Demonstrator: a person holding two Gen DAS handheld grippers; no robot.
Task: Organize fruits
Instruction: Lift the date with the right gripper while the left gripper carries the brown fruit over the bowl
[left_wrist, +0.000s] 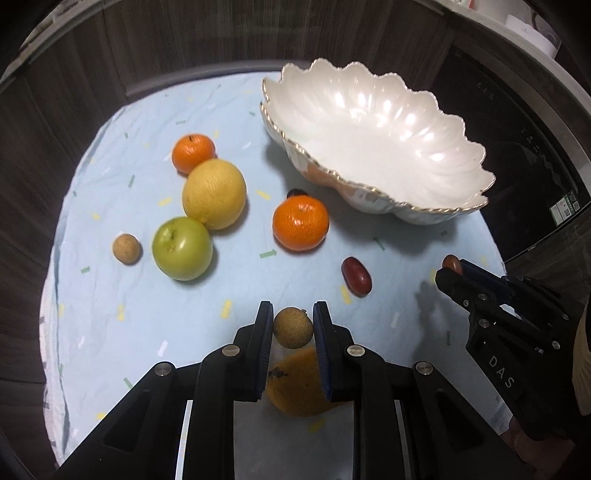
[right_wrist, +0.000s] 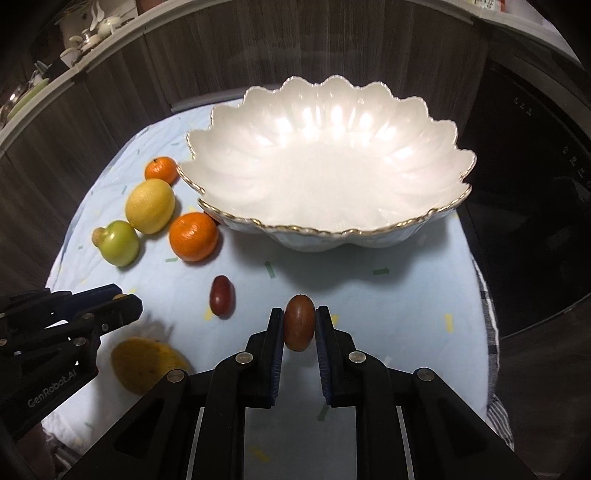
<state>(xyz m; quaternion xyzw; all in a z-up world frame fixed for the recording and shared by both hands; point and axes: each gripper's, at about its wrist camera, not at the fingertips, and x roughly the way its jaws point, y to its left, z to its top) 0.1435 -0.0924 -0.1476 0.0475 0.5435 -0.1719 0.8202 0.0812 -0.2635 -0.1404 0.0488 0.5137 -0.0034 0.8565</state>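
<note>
Between my left tongs (left_wrist: 293, 325) sits a small brown round fruit (left_wrist: 293, 328), pinched tight. My right tongs (right_wrist: 299, 325) pinch a dark red oval fruit (right_wrist: 299, 323). Both hang above the blue cloth (right_wrist: 388, 302). I think I should carry them slowly over the empty white bowl (right_wrist: 424, 221), clear its wavy rim, then let go low.

The scalloped bowl (right_wrist: 325, 177) sits at the back of the worktop (right_wrist: 406, 295). Left of it lie a lemon (right_wrist: 149, 206), an apple (right_wrist: 120, 243) and two mandarins, one (right_wrist: 193, 237) just beside its rim. Before it lies a date (right_wrist: 222, 296).
</note>
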